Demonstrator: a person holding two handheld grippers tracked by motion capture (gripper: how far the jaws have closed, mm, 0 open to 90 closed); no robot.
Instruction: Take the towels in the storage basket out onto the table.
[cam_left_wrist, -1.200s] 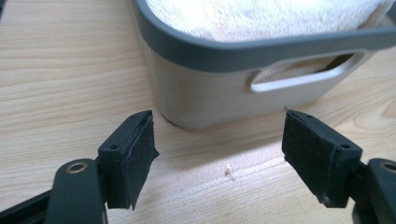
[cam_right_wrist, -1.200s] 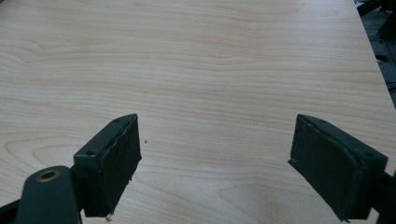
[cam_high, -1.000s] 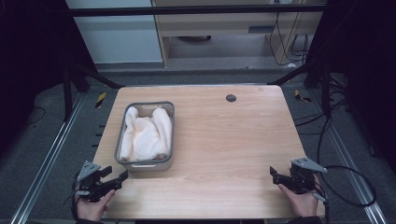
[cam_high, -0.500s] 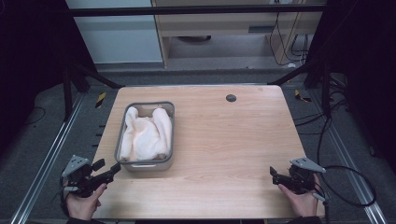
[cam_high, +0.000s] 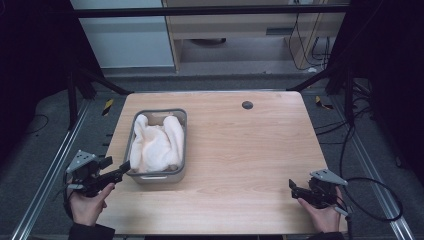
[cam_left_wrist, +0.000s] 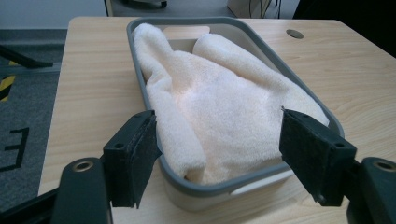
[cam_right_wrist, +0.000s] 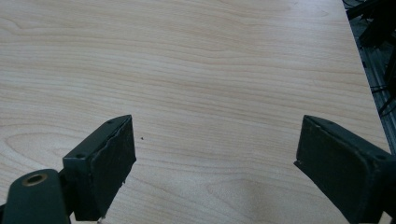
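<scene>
We bring the left gripper (cam_high: 122, 167), jaws wide and empty, over the towel (cam_left_wrist: 219, 107); the right gripper (cam_high: 292, 186) waits open, empty.

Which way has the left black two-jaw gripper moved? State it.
Yes. The left gripper shifted toward the table's left edge, then back beside the grey tub, jaws open.

Right claw (cam_right_wrist: 215, 163) is spread wide over bare light-wood surface (cam_right_wrist: 196, 70), nothing between the black jaws.
</scene>
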